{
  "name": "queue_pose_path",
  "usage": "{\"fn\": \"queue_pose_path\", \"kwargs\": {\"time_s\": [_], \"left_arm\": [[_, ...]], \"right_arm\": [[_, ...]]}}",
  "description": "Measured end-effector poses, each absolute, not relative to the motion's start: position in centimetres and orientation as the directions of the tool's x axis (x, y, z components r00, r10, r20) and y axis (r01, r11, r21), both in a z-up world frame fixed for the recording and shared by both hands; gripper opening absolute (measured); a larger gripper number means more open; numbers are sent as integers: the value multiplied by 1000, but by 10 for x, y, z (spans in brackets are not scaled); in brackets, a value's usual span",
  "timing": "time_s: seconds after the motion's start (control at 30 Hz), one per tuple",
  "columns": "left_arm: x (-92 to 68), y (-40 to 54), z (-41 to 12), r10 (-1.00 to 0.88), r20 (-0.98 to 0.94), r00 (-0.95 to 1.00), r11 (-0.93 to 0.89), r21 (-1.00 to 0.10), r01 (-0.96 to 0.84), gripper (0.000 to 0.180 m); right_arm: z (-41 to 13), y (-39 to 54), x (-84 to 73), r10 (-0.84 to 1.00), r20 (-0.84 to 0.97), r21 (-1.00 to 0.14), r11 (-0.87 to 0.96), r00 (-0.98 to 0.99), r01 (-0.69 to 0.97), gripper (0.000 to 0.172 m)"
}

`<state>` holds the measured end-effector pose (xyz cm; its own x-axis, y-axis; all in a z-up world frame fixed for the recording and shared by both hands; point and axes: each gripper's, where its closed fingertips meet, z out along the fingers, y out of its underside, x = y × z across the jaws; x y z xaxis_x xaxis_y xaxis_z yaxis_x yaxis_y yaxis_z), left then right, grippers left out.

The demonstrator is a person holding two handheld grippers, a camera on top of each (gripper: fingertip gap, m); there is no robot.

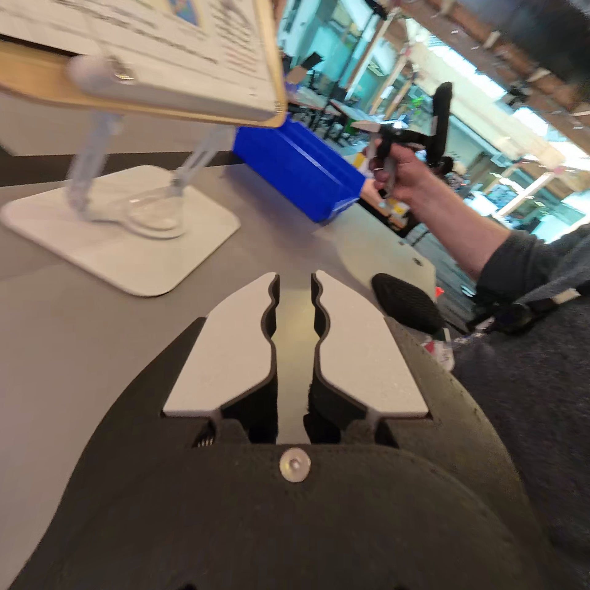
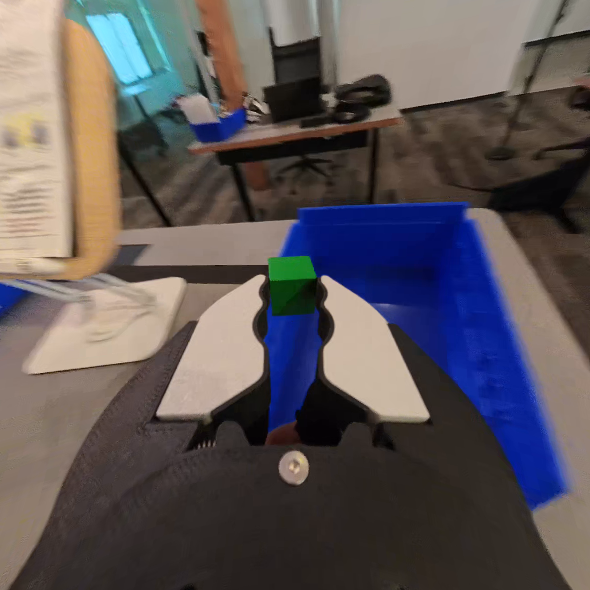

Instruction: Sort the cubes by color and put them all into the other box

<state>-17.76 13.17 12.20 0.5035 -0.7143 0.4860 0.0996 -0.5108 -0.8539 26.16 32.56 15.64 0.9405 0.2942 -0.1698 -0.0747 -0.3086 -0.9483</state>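
Note:
In the right wrist view, my right gripper [image 2: 292,281] is shut on a green cube [image 2: 291,287], with both pads pressed against its sides. It holds the cube above the near left part of an open blue box [image 2: 479,319]; what I see of the box's inside shows no cubes. In the left wrist view, my left gripper [image 1: 295,277] is open with nothing between its fingers and hovers low over the grey table [image 1: 64,351]. The blue box [image 1: 297,166] lies ahead of it to the right. A hand [image 1: 402,178] holds the other gripper beyond the box.
A white stand base [image 1: 121,236] sits on the table to the left and carries a tilted board with a paper sheet [image 1: 143,48]. The base also shows in the right wrist view [image 2: 105,322]. A black mesh object [image 1: 405,303] lies by the table's right edge.

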Motion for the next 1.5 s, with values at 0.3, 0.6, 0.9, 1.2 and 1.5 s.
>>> {"fn": "queue_pose_path", "kwargs": {"time_s": [0.3, 0.6, 0.9, 1.2, 1.5], "left_arm": [[-309, 175, 100, -426, 347, 835, -520, -850, 88, 30], [-402, 217, 61, -220, 247, 944, -642, -765, 50, 41], [-426, 244, 1, -94, 243, 966, -837, -544, 55, 52], [-427, 248, -26, -82, 156, 984, -955, -293, -33, 31], [-432, 258, -27, -103, 91, 990, -948, -312, -70, 23]], "right_arm": [[67, 394, 331, 146, 81, -784, -602, 986, 154, 29], [-2, 410, 334, 200, 232, -563, -770, 952, 300, 53], [34, 400, 319, 199, 261, -641, -696, 945, 324, 52], [54, 375, 301, 219, 292, -683, -633, 931, 364, 48], [78, 363, 286, 232, 307, -726, -571, 923, 384, 47]]}}
